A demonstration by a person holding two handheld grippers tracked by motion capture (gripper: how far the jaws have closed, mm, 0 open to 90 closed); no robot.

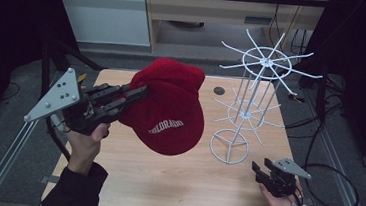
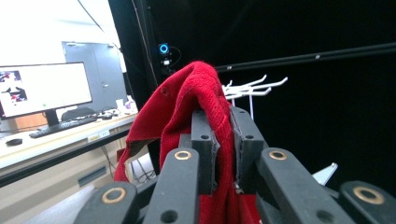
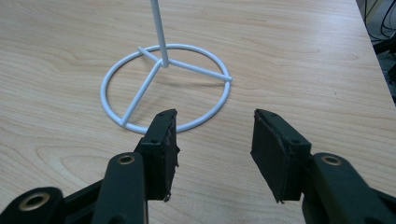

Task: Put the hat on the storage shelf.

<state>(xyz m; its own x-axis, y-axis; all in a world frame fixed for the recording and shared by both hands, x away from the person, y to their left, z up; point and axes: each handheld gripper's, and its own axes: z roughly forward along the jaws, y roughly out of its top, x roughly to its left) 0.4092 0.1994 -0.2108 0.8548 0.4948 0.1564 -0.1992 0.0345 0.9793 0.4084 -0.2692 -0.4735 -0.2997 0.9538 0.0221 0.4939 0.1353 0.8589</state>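
1. The red cap [image 1: 170, 109] hangs in the air above the left half of the table [image 1: 174, 182], its brim tilted down toward the person, white lettering facing up.
2. The left gripper [image 1: 139, 93] holds it: its jaws are pinched on the cap's fabric at the left rear edge, and in the left gripper view the cloth [image 2: 205, 93] is bunched between the two pads and rises above them.
3. The left hand [image 1: 87, 140] grips the tool from below, forearm rising from the bottom edge, the gripper pointing right and slightly away.
4. The white wire rack [image 1: 260, 84] stands on the right half of the table, just right of the cap, apart from it.
5. The right gripper [image 1: 261, 170] rests low near the table's right front corner, close to the rack's ring base [image 3: 163, 86], jaws spread wide with nothing between them.
6. The right hand [image 1: 280, 199] cradles it from underneath.
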